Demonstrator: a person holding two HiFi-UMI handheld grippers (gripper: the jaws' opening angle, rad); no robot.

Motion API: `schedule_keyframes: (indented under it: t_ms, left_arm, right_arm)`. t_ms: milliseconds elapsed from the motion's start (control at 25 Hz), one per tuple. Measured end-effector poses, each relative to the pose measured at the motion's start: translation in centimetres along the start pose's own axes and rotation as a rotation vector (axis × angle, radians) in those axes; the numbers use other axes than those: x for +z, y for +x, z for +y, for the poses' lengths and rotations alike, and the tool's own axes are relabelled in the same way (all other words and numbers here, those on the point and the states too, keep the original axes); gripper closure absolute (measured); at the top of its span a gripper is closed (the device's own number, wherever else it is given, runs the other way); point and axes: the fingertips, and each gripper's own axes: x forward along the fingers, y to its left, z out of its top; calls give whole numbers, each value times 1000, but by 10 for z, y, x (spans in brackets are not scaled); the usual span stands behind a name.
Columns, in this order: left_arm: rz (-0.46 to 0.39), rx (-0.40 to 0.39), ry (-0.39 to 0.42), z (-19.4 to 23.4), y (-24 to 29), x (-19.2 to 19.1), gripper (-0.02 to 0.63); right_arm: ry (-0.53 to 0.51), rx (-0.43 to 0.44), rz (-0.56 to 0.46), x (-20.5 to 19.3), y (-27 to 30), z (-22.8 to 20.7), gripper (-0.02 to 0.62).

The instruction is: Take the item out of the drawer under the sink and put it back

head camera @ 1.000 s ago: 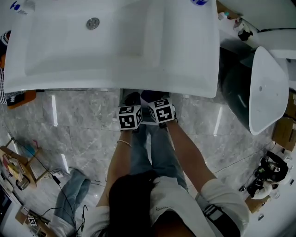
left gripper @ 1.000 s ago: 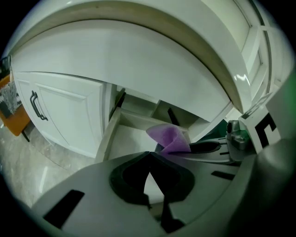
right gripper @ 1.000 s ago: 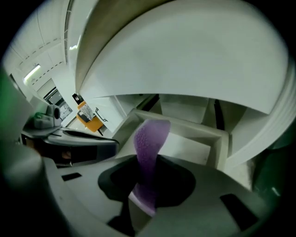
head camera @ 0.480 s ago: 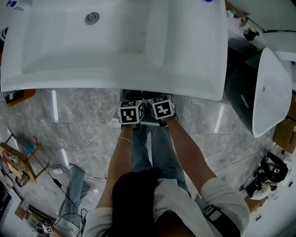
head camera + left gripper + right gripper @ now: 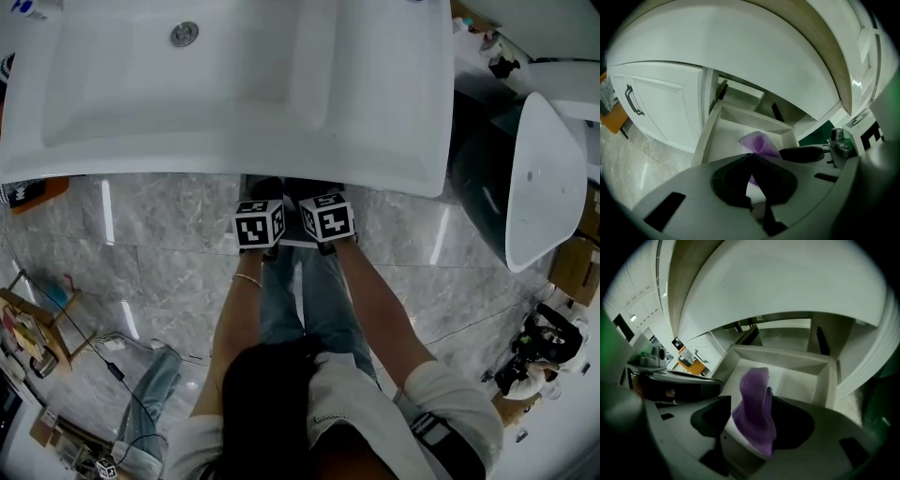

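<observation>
The purple cloth [image 5: 755,416] hangs upright over the open drawer [image 5: 806,363] under the sink [image 5: 281,141], pinched in your left claw's [image 5: 751,155] closed tip. Your right claw [image 5: 749,398] has just been spreading, with the cloth loose between its jaws. The drawer floor lies straight ahead of your left claw.

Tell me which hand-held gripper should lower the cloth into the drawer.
Left hand-held gripper: pinching the purple cloth over the drawer. Right hand-held gripper has just opened, cloth loose between its jaws.
</observation>
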Motion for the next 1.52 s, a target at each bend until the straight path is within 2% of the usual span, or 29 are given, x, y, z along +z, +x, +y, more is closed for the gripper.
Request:
schedule_keyframes:
  t_ms: [440,640,800,920,1000,1080,1120,1400,1520]
  left_arm:
    - [-92,-17,-38,-24,-46,16,603]
    - [-148,-17,-23,-40,-74,30,603]
    - [-184,-11,-3,-52,-96,43,603]
    - [-199,-6,13,-58,-113,46,602]
    - [-226,-3,13,-65,-127,52,603]
    - [-257,-9,10,-74,-140,57,601]
    - [-270,-12,14,-77,-147,60,601]
    - [-345,-28,84,-102,-188,83,603]
    - [-382,-20,88,-109,-203,89,603]
  right_arm:
    - [-7,-7,-77,19,-62,20,327]
    - [101,18,-144,35,-95,32,327]
    - [60,17,-144,39,-111,42,328]
    - [52,37,-203,52,-133,53,333]
    - [26,10,-250,63,-152,54,367]
    - [7,-37,-286,70,-169,52,443]
    - [8,-44,-295,73,-174,54,459]
    - [13,-29,-363,97,-214,78,488]
    - [-20,-38,-406,108,-230,83,526]
